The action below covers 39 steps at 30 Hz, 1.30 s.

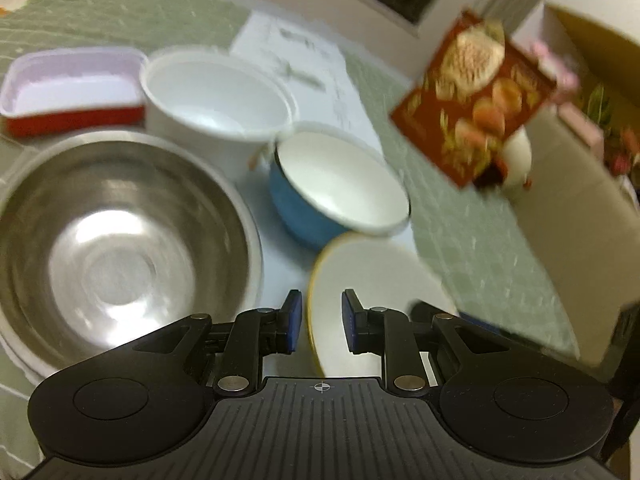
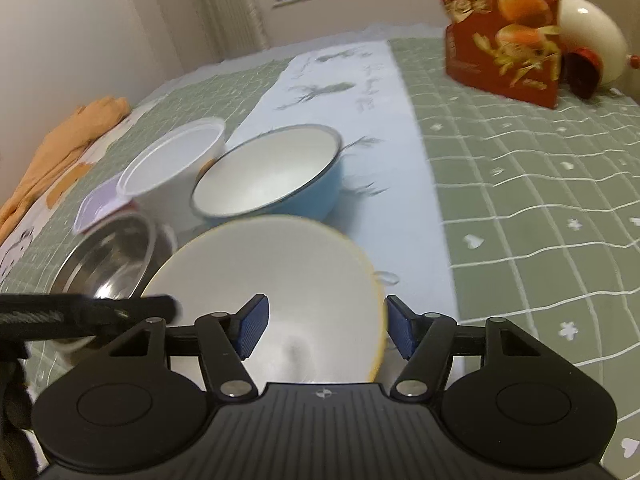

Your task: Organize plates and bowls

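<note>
Sitting tilted near the front of the table, the yellow-rimmed white bowl (image 2: 272,280) has both grippers at its edge. The left gripper (image 1: 318,326) has its rim between narrow jaws, but the blur hides whether the pads really press it. The right gripper (image 2: 324,330) straddles the opposite rim, one pad inside, one outside, and I cannot tell if they pinch it. Just behind stands the blue bowl (image 1: 316,208), then the white tub (image 1: 212,104) and the red tray (image 1: 72,92). The steel bowl (image 1: 116,240) is beside it. A red snack box (image 2: 508,32) stands farther back on the green tablecloth (image 2: 520,184).
</note>
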Each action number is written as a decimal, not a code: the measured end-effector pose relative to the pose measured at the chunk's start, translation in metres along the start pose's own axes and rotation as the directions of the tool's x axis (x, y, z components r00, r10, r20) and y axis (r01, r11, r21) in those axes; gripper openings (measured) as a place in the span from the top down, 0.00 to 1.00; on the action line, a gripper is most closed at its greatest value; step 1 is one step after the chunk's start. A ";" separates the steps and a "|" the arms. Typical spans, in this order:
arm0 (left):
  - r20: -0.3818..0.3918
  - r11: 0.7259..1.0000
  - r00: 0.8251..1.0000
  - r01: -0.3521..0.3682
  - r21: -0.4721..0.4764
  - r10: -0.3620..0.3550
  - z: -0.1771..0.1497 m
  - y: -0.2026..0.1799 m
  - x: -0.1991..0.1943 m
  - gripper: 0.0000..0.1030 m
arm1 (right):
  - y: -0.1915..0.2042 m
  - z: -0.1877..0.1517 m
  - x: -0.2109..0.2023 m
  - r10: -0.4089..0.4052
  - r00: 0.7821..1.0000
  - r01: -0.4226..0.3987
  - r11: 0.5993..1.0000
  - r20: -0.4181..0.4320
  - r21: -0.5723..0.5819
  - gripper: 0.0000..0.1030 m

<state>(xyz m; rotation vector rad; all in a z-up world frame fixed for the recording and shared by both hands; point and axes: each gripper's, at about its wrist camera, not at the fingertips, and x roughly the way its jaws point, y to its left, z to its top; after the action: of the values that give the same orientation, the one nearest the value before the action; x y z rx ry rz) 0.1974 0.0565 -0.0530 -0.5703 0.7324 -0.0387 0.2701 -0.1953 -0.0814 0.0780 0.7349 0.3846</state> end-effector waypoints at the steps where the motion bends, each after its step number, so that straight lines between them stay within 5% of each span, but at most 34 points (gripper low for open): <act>1: 0.017 1.000 1.000 0.009 -0.012 -0.009 0.006 0.003 -0.003 0.77 | -0.001 0.002 -0.007 -0.038 0.998 0.038 0.999 0.049 0.005 0.37; 4: -0.024 0.999 1.000 0.014 -0.044 -0.015 0.031 0.007 0.005 0.77 | -0.007 0.023 -0.028 -0.111 0.977 0.103 0.993 0.183 0.053 0.32; 6: -0.058 0.999 0.998 0.011 -0.044 -0.014 0.053 0.003 0.018 0.77 | -0.013 0.051 -0.034 -0.115 0.973 0.095 0.990 0.199 0.108 0.26; 11: -0.038 0.993 0.994 -0.104 0.056 0.106 0.092 -0.012 0.047 0.77 | -0.022 0.115 0.009 -0.053 0.993 0.035 0.986 0.106 0.162 0.22; 14: -0.085 0.993 0.990 -0.108 0.038 0.111 0.099 -0.006 0.070 0.77 | -0.027 0.115 0.045 -0.048 0.998 0.040 0.979 0.034 0.199 0.22; 18: -0.125 0.992 0.984 -0.120 0.044 0.124 0.099 -0.002 0.095 0.77 | -0.035 0.104 0.078 0.077 0.994 -0.055 0.965 -0.079 0.257 0.22; 23: -0.137 0.986 0.980 -0.131 0.102 0.144 0.106 -0.007 0.117 0.71 | -0.032 0.104 0.104 0.155 0.975 -0.106 0.954 -0.158 0.281 0.30; 29: -0.110 0.968 0.980 -0.143 0.208 0.169 0.110 -0.032 0.132 0.68 | -0.043 0.096 0.130 0.291 0.931 -0.195 0.907 -0.221 0.373 0.54; 34: -0.158 0.952 0.977 -0.094 0.290 0.145 0.100 -0.058 0.146 0.68 | -0.036 0.102 0.109 0.109 0.982 -0.068 0.964 -0.152 0.257 0.53; 39: -0.135 0.919 0.978 -0.095 0.382 0.157 0.086 -0.074 0.153 0.71 | -0.056 0.101 0.105 0.080 0.988 -0.042 0.961 -0.130 0.272 0.53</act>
<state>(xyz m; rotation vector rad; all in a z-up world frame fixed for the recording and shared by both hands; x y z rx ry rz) 0.3791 -0.0001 -0.0592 -0.1539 0.8945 -0.1041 0.4257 -0.2025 -0.0849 0.3336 0.9228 0.3500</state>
